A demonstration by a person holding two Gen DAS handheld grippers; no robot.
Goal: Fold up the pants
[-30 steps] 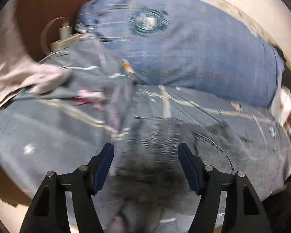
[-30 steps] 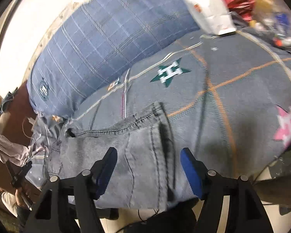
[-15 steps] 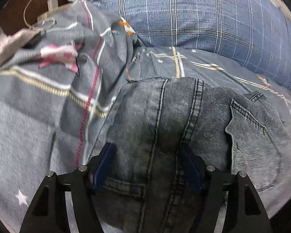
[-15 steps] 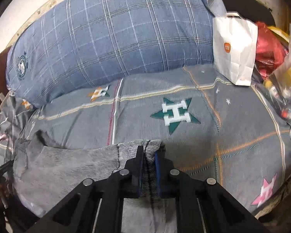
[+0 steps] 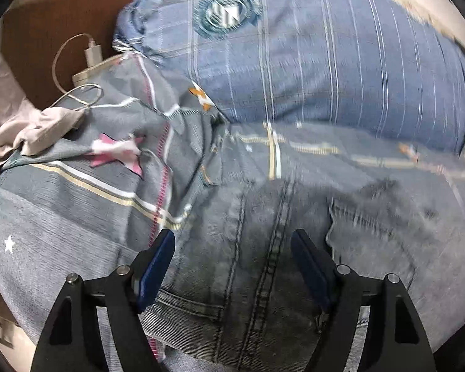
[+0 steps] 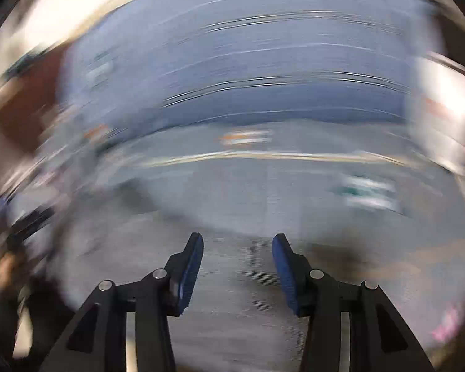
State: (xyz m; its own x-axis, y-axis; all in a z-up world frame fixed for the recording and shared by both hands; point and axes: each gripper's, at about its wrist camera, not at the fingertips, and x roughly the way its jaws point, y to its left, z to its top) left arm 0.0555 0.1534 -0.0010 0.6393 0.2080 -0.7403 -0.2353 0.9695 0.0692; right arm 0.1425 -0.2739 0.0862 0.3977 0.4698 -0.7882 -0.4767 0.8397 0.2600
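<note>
The grey jeans (image 5: 263,248) lie on the grey star-print bedspread (image 5: 62,204), near the blue checked pillow (image 5: 325,62); their stitched centre seams run from near to far, while the garment's full long axis is cut off. The left gripper (image 5: 232,241) has just been widening and hangs released over the seam, denim showing between its pads. The right gripper (image 6: 237,248), clamped on a denim fold half a second ago, has reopened; its blurred view shows grey cloth beneath, nothing pinched.
</note>
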